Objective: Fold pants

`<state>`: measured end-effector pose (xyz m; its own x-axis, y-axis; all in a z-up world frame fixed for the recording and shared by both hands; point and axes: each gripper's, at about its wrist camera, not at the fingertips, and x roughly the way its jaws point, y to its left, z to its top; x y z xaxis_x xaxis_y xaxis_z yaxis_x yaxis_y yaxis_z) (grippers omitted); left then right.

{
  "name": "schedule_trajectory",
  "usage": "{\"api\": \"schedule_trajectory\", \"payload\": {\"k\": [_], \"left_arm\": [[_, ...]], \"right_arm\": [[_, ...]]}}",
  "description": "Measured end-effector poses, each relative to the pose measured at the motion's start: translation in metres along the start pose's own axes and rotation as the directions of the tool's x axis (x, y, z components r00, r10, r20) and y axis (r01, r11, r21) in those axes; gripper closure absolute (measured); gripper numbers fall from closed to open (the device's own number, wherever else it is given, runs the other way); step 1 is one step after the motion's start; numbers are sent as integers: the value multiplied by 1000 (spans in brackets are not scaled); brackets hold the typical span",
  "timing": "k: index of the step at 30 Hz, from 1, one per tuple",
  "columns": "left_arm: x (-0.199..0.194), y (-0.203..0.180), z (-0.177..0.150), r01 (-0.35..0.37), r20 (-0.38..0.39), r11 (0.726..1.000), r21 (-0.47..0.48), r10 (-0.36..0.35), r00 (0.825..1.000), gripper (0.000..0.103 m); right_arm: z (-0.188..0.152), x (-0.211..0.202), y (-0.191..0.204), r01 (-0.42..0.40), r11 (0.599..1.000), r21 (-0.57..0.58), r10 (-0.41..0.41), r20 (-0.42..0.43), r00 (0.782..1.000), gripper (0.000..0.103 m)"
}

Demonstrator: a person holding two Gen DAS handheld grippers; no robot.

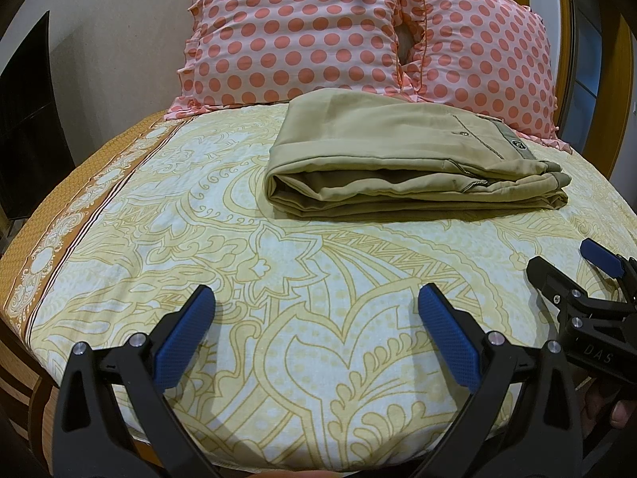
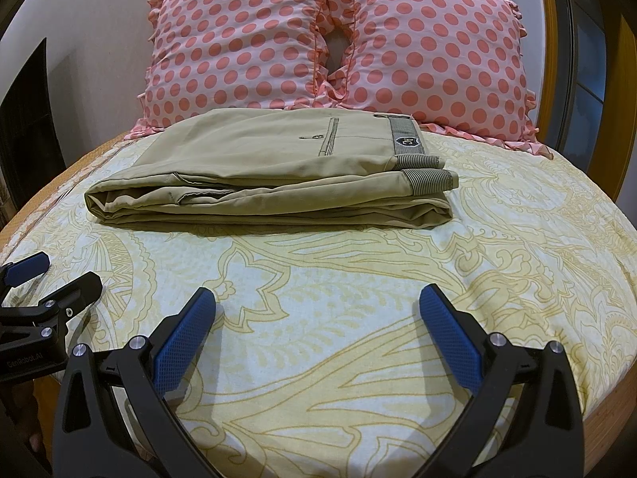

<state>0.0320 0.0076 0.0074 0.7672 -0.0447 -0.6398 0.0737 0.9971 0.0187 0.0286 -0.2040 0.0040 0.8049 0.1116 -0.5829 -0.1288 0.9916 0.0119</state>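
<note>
Khaki pants [image 1: 398,159] lie folded in a flat stack on the bed, waistband and label to the right; they also show in the right wrist view [image 2: 270,171]. My left gripper [image 1: 316,298] is open and empty, hovering over the sheet well short of the pants. My right gripper [image 2: 316,298] is open and empty, also short of the pants. The right gripper shows at the right edge of the left wrist view [image 1: 573,267]. The left gripper shows at the left edge of the right wrist view [image 2: 51,271].
The bed has a yellow and white patterned sheet [image 1: 278,338] with a brown border on the left [image 1: 59,231]. Two pink polka-dot pillows [image 2: 239,40] [image 2: 438,59] lean against a wooden headboard [image 2: 549,20] just behind the pants. A wall is at left.
</note>
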Motion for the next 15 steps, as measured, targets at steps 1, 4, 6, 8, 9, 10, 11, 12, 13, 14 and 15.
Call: {"api": "schedule_trajectory", "payload": {"k": [1,4,6,8,9,10,11,12,13,14,15], "left_arm": [[0,0,0,0,0,1000,0,0,1000,2],[0,0,0,0,1,1000,0,0,1000,2],[0,0,0,-1,1,1000,-1,1,1000,2],[0,0,0,-1,0,1000,-1,1,1000,2],[0,0,0,-1,0,1000,-1,1,1000,2],[0,0,0,-1,-1,1000,-2,1,1000,2],[0,0,0,-1,0,1000,-1,1,1000,2],[0,0,0,-1,0,1000,-1,1,1000,2],[0,-1,0,-1,0,1000,-2,1,1000,2],[0,0,0,-1,1,1000,1,1,1000,2],[0,0,0,0,2,1000,1,0,1000,2]], "right_arm": [[0,0,0,0,1000,0,0,0,1000,1],[0,0,0,0,1000,0,0,0,1000,1],[0,0,0,1,1000,1,-1,0,1000,1],[0,0,0,1,1000,1,-1,1,1000,1],[0,0,0,1,1000,1,-1,1,1000,1],[0,0,0,1,1000,1,-1,1,1000,1],[0,0,0,1,1000,1,-1,1,1000,1],[0,0,0,1,1000,0,-1,1,1000,1],[0,0,0,1,1000,0,-1,1,1000,1],[0,0,0,1,1000,0,-1,1,1000,1],[0,0,0,1,1000,0,-1,1,1000,1]]}}
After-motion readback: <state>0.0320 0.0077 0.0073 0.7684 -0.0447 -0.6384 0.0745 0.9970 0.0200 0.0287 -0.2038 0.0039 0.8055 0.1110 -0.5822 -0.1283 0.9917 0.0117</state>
